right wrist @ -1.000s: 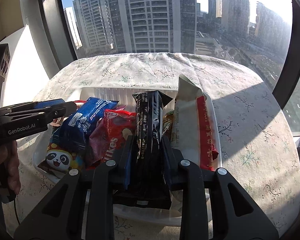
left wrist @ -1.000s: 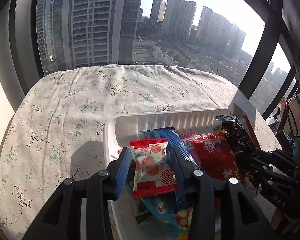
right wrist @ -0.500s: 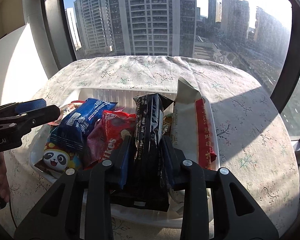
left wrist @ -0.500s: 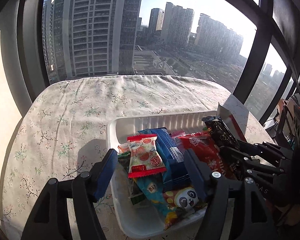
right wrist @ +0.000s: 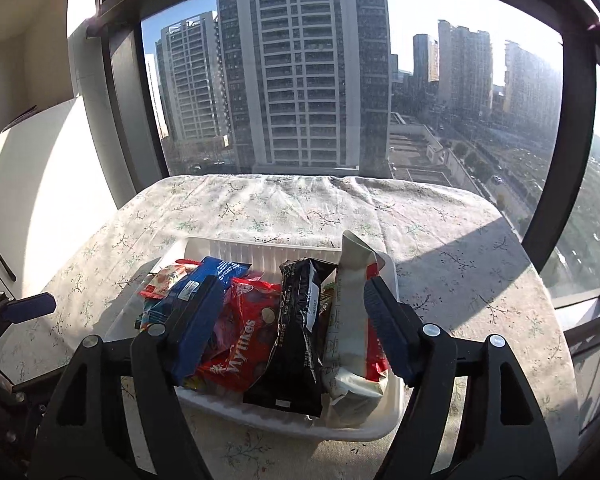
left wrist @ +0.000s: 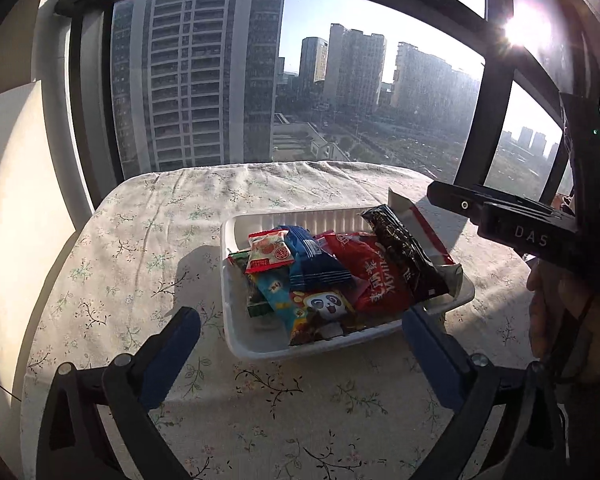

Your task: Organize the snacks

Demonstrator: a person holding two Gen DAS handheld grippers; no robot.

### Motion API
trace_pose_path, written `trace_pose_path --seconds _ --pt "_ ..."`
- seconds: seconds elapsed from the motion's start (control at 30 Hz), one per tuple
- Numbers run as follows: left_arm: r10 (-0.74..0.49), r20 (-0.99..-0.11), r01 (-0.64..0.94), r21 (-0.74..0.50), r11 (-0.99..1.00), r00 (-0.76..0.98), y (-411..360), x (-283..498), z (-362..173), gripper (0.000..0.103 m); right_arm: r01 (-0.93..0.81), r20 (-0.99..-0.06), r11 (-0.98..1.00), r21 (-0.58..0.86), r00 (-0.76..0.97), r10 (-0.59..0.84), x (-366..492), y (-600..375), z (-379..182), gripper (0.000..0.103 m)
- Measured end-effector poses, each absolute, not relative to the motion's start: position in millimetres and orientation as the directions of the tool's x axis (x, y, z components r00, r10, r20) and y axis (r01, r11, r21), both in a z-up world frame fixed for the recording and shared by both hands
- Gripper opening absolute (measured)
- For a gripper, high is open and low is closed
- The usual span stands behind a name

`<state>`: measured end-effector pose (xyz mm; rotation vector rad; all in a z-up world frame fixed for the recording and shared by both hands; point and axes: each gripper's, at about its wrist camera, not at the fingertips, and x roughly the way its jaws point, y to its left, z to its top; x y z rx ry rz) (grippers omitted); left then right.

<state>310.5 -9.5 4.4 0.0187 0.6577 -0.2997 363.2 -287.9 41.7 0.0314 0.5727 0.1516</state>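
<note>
Both the left claw [left wrist: 296,334] and right claw [right wrist: 290,320] hang wide and empty over the filled tray [left wrist: 236,344], sorting seemingly done; next, withdraw.

White ribbed tray [left wrist: 236,344], sitting on a cream tablecloth [left wrist: 140,264] that is showing a sprig print in green and dark brown.

Snack packets, by colour:
- small packet [left wrist: 269,251], at 10 o'clock in the tray: white with red end bands and red-orange fruit print;
- blue packet [left wrist: 314,264], with white lettering;
- red bag [left wrist: 374,276], carrying white lettering;
- black wrapper [left wrist: 404,252], glossy, bearing a white label;
- silver-white pouch [right wrist: 350,320], at 3 o'clock, with a red stripe;
- panda packet [left wrist: 320,310], at 6 o'clock: light blue, orange and brown, black-and-white panda face;
- green packet [left wrist: 256,304].

Left gripper [left wrist: 300,326] and right gripper [right wrist: 290,312]: black frames wearing blue finger pads.
</note>
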Motion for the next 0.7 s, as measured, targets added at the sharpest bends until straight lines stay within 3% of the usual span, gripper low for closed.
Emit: trace_pose_path --seconds 0.1,0.23,0.4,0.57,0.7 --pt "-0.224 -0.548 0.232 -0.056 0.971 0.806 -3.5 283.8 10.2 0.103 -0.120 -0.429 0.988 0.099 0.890 0.151 330.6 -299.4 72.2 0.093" --pt "-0.144 -0.418 0.158 0.001 0.987 0.897 -0.3 241.0 26.2 0.103 -0.103 -0.256 0.990 0.093 0.959 0.124 273.4 -308.2 101.6 0.102" --pt "-0.065 -0.282 0.076 0.025 0.997 0.957 5.3 187.5 51.3 0.103 -0.088 -0.027 0.993 0.073 0.996 0.090 189.7 -309.5 120.7 0.103" --pt "0.014 -0.136 -0.005 0.068 0.998 0.991 10.1 136.6 75.3 0.103 -0.068 0.116 0.996 0.055 0.991 0.061 119.0 -306.2 131.5 0.103" --pt "0.058 -0.147 -0.051 0.051 0.997 0.987 11.7 112.3 85.7 0.103 -0.072 0.159 0.996 0.057 0.985 0.062 79.1 -300.2 140.0 0.103"
